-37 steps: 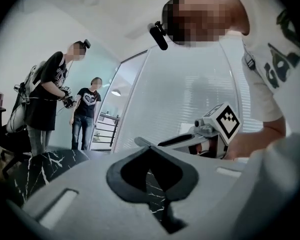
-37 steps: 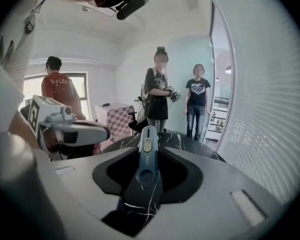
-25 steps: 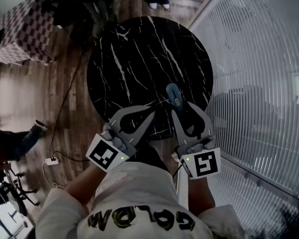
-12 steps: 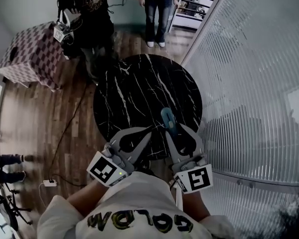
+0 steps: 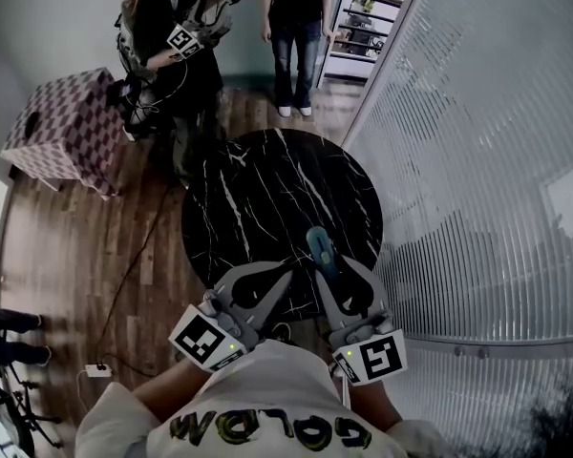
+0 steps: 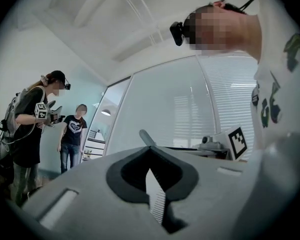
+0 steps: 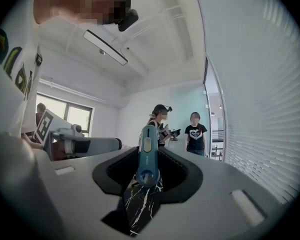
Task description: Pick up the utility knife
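Observation:
The utility knife [image 5: 321,251] is blue-grey with a slider on its back. It is held up over the near edge of the round black marble table [image 5: 267,179]. My right gripper [image 5: 322,277] is shut on its rear end, and the knife [image 7: 148,154] sticks out forward past the jaw tips in the right gripper view [image 7: 148,178]. Its tip [image 6: 145,137] also shows past the left jaws. My left gripper [image 5: 286,273] is beside it on the left, its jaws meeting at the tips [image 6: 149,149] with nothing between them.
Two people [image 5: 296,27] stand beyond the table, one holding grippers [image 5: 196,31]. A checkered box [image 5: 62,127] stands on the wood floor at left. A glass wall with blinds [image 5: 477,160] runs along the right. A cable and power strip [image 5: 99,370] lie at lower left.
Both grippers have risen from the table, the right one carrying the knife. The table looks smaller and farther below, and the people at the far side have come into view.

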Tool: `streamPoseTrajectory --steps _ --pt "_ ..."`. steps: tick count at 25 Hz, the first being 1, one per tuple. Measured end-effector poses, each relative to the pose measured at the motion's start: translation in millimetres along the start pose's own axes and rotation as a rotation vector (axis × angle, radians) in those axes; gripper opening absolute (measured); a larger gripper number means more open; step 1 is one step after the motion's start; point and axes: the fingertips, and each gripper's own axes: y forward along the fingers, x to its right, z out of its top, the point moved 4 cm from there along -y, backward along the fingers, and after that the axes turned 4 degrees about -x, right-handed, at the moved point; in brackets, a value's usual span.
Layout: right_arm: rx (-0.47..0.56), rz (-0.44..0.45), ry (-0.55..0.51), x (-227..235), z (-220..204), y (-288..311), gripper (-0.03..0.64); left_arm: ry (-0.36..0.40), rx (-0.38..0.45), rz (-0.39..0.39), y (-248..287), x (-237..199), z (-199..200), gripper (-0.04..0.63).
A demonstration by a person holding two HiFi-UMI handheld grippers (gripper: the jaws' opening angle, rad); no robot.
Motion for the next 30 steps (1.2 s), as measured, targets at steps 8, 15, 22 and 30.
streamPoseTrajectory --steps 8,15,22,30 --pt "0.009 -0.008 -0.007 1 2 -9 0.13 -0.007 -0.001 -0.009 4 7 1 0.003" --pt "0.012 -0.005 -0.002 0 2 -7 0.129 -0.013 0.0 -0.007 3 6 1 0.003" --pt "0.007 0.0 0.001 -1 5 -2 0.129 -0.021 -0.001 -0.009 4 3 5 0.003" --pt "-0.006 -0.001 -0.018 -1 8 2 0.129 -0.032 0.006 0.006 2 -4 8 0.003"
